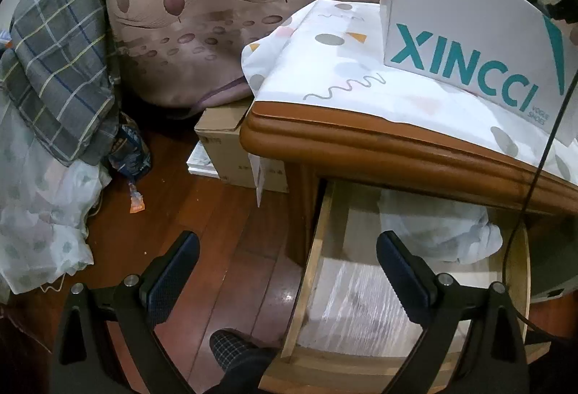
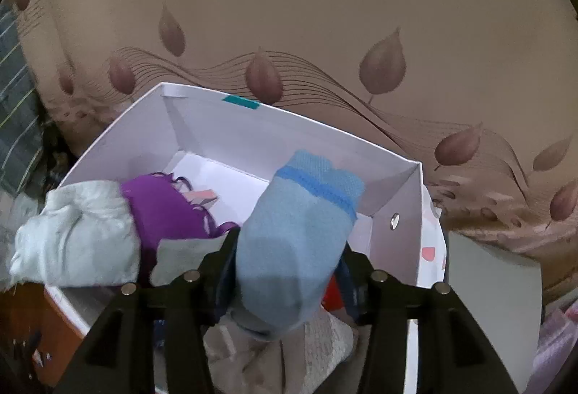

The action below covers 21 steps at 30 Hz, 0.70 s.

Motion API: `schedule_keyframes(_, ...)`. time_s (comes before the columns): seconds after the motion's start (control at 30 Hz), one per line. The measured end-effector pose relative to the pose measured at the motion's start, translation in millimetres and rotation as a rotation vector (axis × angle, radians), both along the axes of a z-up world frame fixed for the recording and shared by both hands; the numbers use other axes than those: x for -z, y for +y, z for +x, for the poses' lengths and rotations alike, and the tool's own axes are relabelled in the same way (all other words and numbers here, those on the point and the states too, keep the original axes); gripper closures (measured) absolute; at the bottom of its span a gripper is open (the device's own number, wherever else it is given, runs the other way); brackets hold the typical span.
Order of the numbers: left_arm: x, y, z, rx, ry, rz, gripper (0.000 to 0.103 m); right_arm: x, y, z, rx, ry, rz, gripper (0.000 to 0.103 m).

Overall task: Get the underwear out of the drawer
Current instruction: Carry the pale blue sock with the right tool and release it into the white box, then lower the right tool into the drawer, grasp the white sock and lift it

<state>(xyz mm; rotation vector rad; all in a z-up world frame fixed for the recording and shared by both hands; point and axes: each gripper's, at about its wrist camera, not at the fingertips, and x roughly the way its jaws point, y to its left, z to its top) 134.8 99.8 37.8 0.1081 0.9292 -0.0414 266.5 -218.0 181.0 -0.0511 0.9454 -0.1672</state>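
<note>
A rolled light blue underwear [image 2: 292,249] stands between the fingers of my right gripper [image 2: 287,271] above the white shoe box [image 2: 224,133]. It leans on the left finger, and a thin gap shows by the right finger [image 2: 352,289], so the jaws are open around it. A purple piece [image 2: 166,209] and a pale green one [image 2: 76,235] lie in the box. In the left wrist view my left gripper [image 1: 289,271] hangs open and empty over the left wall of the open wooden drawer [image 1: 307,271]. A pale bundle of cloth [image 1: 440,231] lies at the drawer's back.
The shoe box [image 1: 466,43] stands on the cloth-covered cabinet top [image 1: 361,137]. A cardboard carton [image 1: 224,148] sits on the floor left of the cabinet, with plaid bedding [image 1: 57,68] further left. A person's checked slipper [image 1: 231,350] is by the drawer front. A black cable [image 1: 534,177] hangs over the drawer.
</note>
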Motion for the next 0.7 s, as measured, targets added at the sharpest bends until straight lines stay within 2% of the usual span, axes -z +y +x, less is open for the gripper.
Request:
schedule_keyframes(0.13, 1.8, 1.3, 0.9, -0.005, 0.009, -0.007, 0.005, 7.0, -2.9, 0.3, 0.018, 0.002, -0.007, 0.039)
schedule_keyframes(0.23, 3.3, 2.6, 2.0, -0.011, 0.012, -0.004, 0.005, -2.8, -2.8, -8.5, 0.018, -0.054, -0.029, 0.032)
schedule_keyframes(0.27, 4.0, 2.5, 2.7, -0.010, 0.014, -0.004, 0.005, -9.3, -2.5, -13.4, 0.013, -0.081, -0.033, 0.026)
schedule_keyframes(0.43, 7.2, 3.4, 5.0, -0.018, 0.023, 0.012, 0.005, -39.2, 3.7, -49.1, -0.036, -0.175, -0.069, 0.025)
schedule_keyframes(0.53, 8.9, 7.1, 5.7, -0.031, 0.027, 0.019, 0.005, -50.2, 16.7, -96.1, -0.130, -0.232, -0.118, 0.025)
schedule_keyframes(0.6, 9.0, 12.5, 6.4, -0.045, 0.034, 0.004, 0.005, -49.2, 30.0, -135.3, -0.238, -0.246, -0.144, 0.025)
schedule_keyframes(0.7, 8.7, 18.4, 6.9, -0.068, 0.041, -0.015, 0.005, -26.3, 56.9, -197.6, -0.417, -0.231, -0.231, 0.025)
